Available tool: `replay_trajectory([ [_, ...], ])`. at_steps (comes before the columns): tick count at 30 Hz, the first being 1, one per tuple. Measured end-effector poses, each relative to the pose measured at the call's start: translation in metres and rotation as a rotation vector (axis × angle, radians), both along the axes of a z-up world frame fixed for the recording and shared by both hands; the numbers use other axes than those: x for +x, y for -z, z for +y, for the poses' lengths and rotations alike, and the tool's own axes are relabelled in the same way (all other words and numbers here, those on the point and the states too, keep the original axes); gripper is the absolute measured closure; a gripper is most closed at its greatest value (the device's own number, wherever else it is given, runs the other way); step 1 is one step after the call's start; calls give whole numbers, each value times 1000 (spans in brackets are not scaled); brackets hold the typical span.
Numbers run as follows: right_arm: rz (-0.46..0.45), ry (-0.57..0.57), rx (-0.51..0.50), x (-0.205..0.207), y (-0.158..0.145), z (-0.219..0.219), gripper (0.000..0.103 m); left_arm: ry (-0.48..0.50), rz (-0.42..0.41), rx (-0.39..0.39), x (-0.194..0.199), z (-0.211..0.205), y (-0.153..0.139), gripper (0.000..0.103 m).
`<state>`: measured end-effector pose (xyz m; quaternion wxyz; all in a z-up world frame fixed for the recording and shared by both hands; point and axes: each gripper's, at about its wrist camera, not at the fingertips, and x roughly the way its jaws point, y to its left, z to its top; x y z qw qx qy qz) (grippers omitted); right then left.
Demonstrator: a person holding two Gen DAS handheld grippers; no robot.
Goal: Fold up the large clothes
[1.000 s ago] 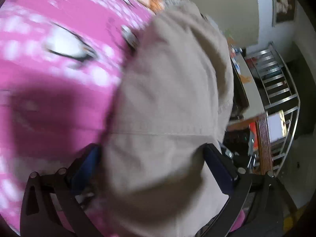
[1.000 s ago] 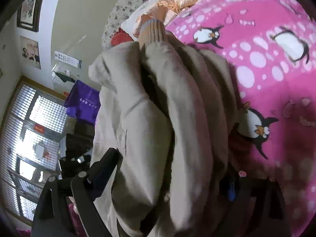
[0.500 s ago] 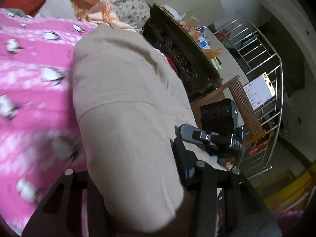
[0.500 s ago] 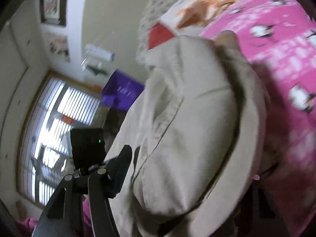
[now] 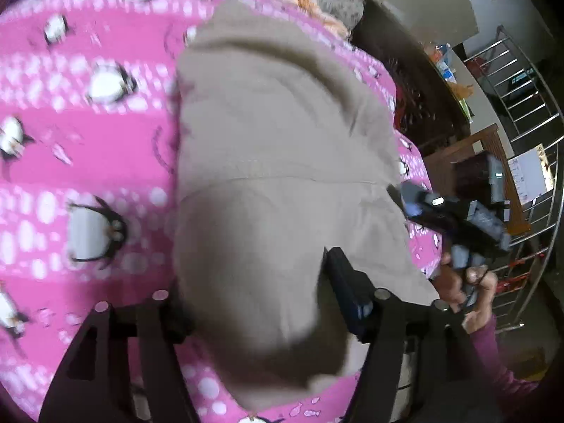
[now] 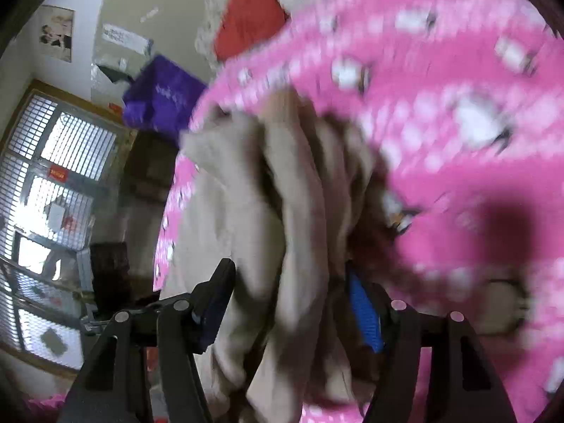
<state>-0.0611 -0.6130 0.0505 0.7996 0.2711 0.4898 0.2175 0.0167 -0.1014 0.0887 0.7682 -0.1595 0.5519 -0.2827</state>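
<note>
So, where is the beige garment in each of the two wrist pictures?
Left wrist view: the beige garment fills the middle, running from the top down between the left gripper fingers, whose jaws are opening.
Right wrist view: the beige garment hangs bunched in folds at centre-left, between the right gripper fingers.
Shared landmark: the pink penguin blanket under it.

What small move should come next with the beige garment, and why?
Probably lower the beige garment onto the pink blanket and smooth it: it sits bunched in thick folds between the right tongs, and the jaws of the left tongs are opening around it.
</note>
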Motion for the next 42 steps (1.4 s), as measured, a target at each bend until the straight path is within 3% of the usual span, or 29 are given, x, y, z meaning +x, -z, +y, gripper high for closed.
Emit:
replay_trajectory([
  [3,-117,1,-57,-10,-44,-4,38,6,-96,77,-8,-9,-21,32],
  [6,-201,-85,-74,5,-73,44,41,-5,-128,120,-16,-13,-21,32],
  [8,-194,-112,-71,19,-69,70,41,-21,-156,147,-24,-14,-26,32],
  [11,-172,-104,-185,53,-49,99,44,-56,-192,142,-29,-9,-33,29],
  [14,-112,-26,-254,88,-17,99,66,-43,-219,149,-28,-5,-38,25],
  [16,-70,28,-314,109,-1,102,91,-21,-226,156,-24,-13,-36,24],
  [20,-50,83,-270,111,9,91,103,13,-166,174,-20,-28,-13,24],
  [23,-30,68,-215,103,5,81,95,25,-184,206,-24,-34,-4,20],
  [24,-31,41,-189,96,-2,77,84,27,-196,215,-26,-35,-3,19],
  [25,-36,14,-190,88,-10,77,64,32,-209,227,-28,-36,-2,19],
  [27,-74,-69,-245,62,-31,83,46,45,-220,244,-30,-37,-1,19],
  [30,-129,-164,-375,23,-46,92,47,36,-209,224,-29,-32,-2,19],
  [33,-127,-184,-479,-7,-42,102,50,16,-192,207,-28,-24,0,19],
  [38,-102,-191,-592,-34,-1,112,52,24,-211,249,-34,-31,10,19],
  [42,-168,-170,-651,-43,17,116,50,23,-261,310,-43,-43,11,19],
])
